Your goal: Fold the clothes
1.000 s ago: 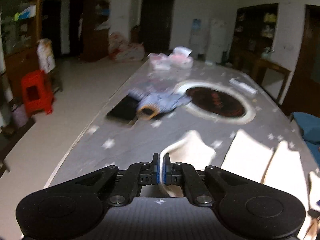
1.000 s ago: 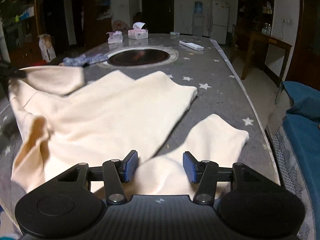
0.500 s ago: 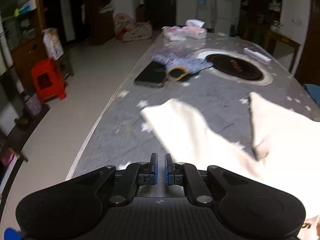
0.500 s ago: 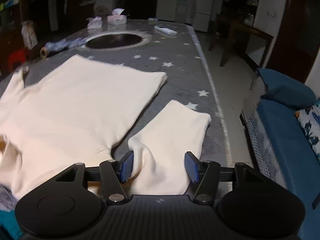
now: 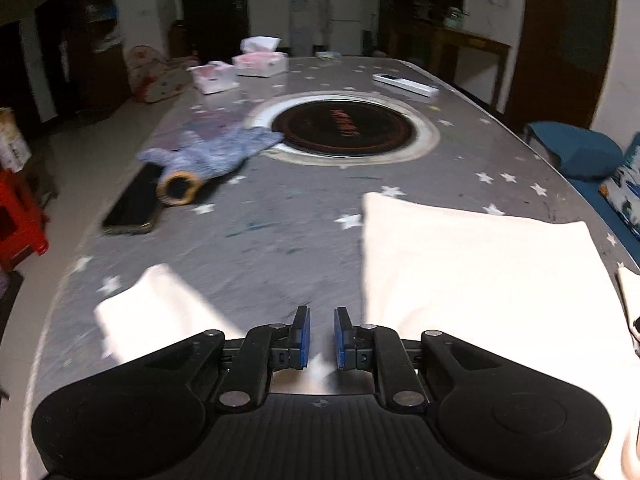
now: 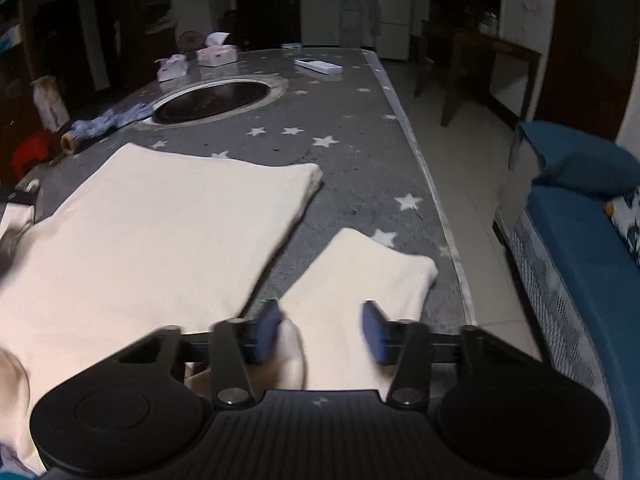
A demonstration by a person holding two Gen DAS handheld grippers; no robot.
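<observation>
A cream shirt (image 6: 160,224) lies spread flat on the grey star-patterned table (image 6: 352,152). Its body (image 5: 480,264) fills the right of the left wrist view, and one sleeve (image 5: 152,304) lies apart at the left. My left gripper (image 5: 319,336) is slightly open and empty, low over the gap between that sleeve and the body. My right gripper (image 6: 322,330) is wide open over the other sleeve (image 6: 360,276), with a raised fold of cloth beside its left pad.
A round dark hotplate (image 5: 344,128) is set in the table's middle. A blue-grey garment (image 5: 212,152) and a black phone (image 5: 134,200) lie at the left edge. Tissue boxes (image 5: 260,65) and a white remote (image 5: 404,83) sit at the far end. A blue sofa (image 6: 580,216) stands right.
My left gripper let go of the shirt's sleeve and opened a little. The shirt dropped and now lies flat. My right gripper stayed open and moved over the right sleeve.
</observation>
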